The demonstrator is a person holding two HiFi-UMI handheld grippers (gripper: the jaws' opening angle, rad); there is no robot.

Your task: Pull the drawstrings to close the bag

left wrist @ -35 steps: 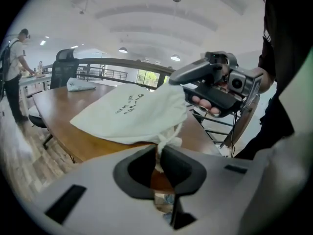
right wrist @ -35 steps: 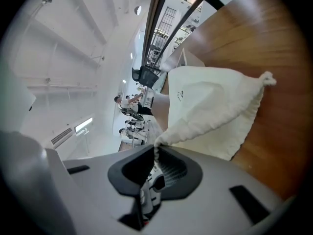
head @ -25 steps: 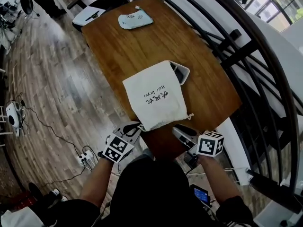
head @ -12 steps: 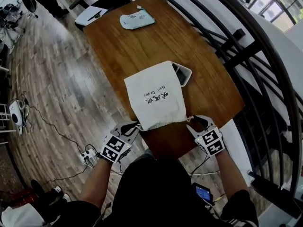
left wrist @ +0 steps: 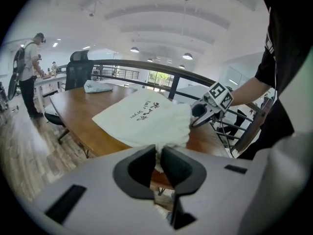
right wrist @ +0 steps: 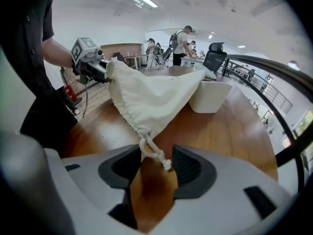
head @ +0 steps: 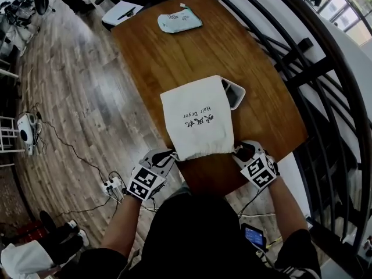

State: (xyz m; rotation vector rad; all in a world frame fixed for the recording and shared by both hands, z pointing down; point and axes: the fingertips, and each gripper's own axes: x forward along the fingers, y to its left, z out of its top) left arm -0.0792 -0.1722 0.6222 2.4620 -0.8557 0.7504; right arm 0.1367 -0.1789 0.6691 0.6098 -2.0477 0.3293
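Note:
A white drawstring bag point(head: 197, 118) with dark print lies flat near the front edge of the wooden table point(head: 174, 57). At the bag's near left corner my left gripper point(head: 164, 156) is shut on the left drawstring point(left wrist: 157, 156), white cord pinched between its pads. My right gripper point(head: 243, 151) sits at the near right corner, open. Its jaws have just been opening, and the knotted right drawstring point(right wrist: 152, 151) hangs loose between them, untouched by the pads. In the right gripper view the bag point(right wrist: 151, 94) rises toward the left gripper point(right wrist: 93, 67).
A white box point(head: 234, 93) sticks out from under the bag's far right corner. A pale blue pouch point(head: 179, 22) lies at the table's far end. A dark curved railing point(head: 325, 68) runs along the right. A power strip point(head: 113, 186) and cables lie on the floor at left.
My right gripper has come up from below the table's front edge to the bag's right corner, rolling over and opening around the knotted cord. The left gripper has stayed put.

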